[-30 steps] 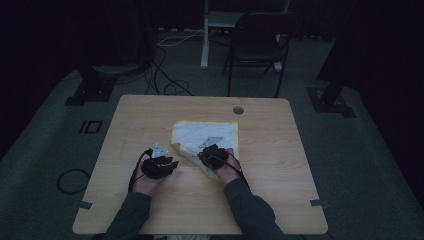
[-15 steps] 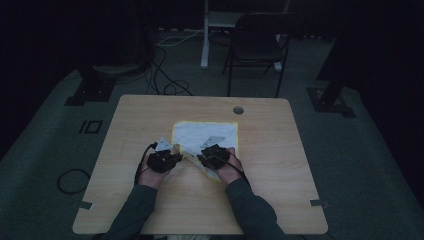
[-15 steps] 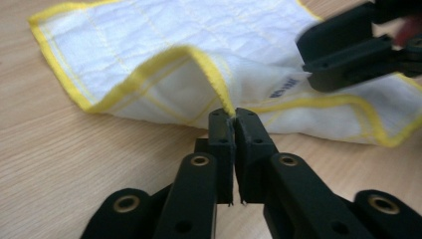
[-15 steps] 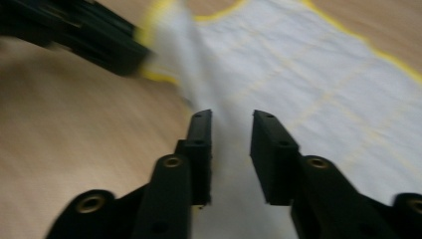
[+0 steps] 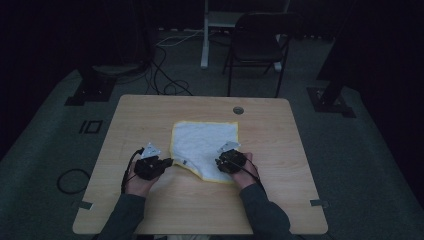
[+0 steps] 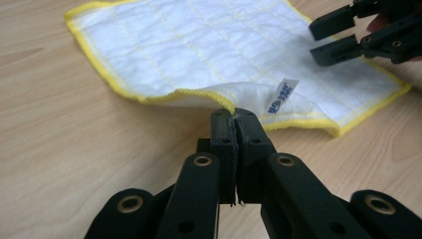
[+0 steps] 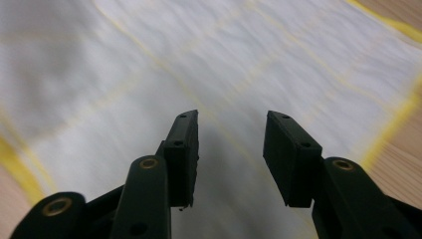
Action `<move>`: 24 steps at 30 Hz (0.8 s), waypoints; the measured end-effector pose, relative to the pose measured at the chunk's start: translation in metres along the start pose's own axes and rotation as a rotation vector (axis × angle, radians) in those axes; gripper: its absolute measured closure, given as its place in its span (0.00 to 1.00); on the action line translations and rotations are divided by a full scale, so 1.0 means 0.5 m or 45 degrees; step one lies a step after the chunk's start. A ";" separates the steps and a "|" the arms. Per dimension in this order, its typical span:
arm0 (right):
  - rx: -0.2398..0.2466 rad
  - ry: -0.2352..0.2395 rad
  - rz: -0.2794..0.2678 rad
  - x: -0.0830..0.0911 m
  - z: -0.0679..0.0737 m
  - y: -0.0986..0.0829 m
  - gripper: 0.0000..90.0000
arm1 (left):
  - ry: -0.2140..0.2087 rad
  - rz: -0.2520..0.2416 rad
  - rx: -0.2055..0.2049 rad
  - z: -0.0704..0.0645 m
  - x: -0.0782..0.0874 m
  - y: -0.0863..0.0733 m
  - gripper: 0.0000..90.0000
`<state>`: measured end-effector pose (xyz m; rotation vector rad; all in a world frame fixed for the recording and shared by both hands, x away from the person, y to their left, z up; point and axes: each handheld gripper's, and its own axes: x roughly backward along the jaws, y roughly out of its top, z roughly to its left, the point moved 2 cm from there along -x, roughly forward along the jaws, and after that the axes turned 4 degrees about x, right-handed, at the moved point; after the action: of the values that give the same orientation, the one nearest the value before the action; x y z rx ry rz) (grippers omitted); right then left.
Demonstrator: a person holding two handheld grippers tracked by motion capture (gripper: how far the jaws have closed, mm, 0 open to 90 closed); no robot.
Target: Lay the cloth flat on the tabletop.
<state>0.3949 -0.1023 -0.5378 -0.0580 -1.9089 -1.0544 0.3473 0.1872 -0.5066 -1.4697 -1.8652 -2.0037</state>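
Note:
A white cloth with a yellow hem [image 5: 204, 145] lies spread on the wooden table [image 5: 150, 115]. My left gripper [image 5: 168, 162] is shut on the cloth's near left corner [image 6: 226, 102], lifting it slightly; a small white label [image 6: 282, 95] shows beside the pinch. My right gripper [image 5: 218, 161] hovers over the cloth's near right part with its jaws open and nothing between them [image 7: 230, 149]. In the left gripper view the right gripper [image 6: 334, 37] stands open above the cloth [image 6: 209, 45].
A round cable hole [image 5: 238, 110] sits near the table's far edge. A black chair [image 5: 260, 45] and cables [image 5: 165, 75] are on the floor behind the table. Bare wood lies on both sides of the cloth.
The hands have moved apart. The left gripper pulled the cloth's corner left and the cloth now lies spread out; the right gripper has let go and stands open.

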 end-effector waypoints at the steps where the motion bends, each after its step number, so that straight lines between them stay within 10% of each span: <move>1: 0.006 -0.016 0.001 0.003 -0.001 -0.005 0.63 | 0.005 0.004 0.006 0.001 0.004 -0.005 0.98; 13: -0.077 -0.010 -0.022 0.032 -0.012 -0.049 0.61 | 0.065 -0.019 0.040 0.013 0.037 -0.036 0.90; 24: -0.118 0.023 -0.026 0.025 -0.005 -0.069 0.60 | 0.142 0.010 0.045 0.046 -0.069 -0.004 0.77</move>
<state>0.3744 -0.1303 -0.5500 -0.0809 -1.8474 -1.1530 0.3788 0.1870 -0.5339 -1.3252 -1.8384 -1.9937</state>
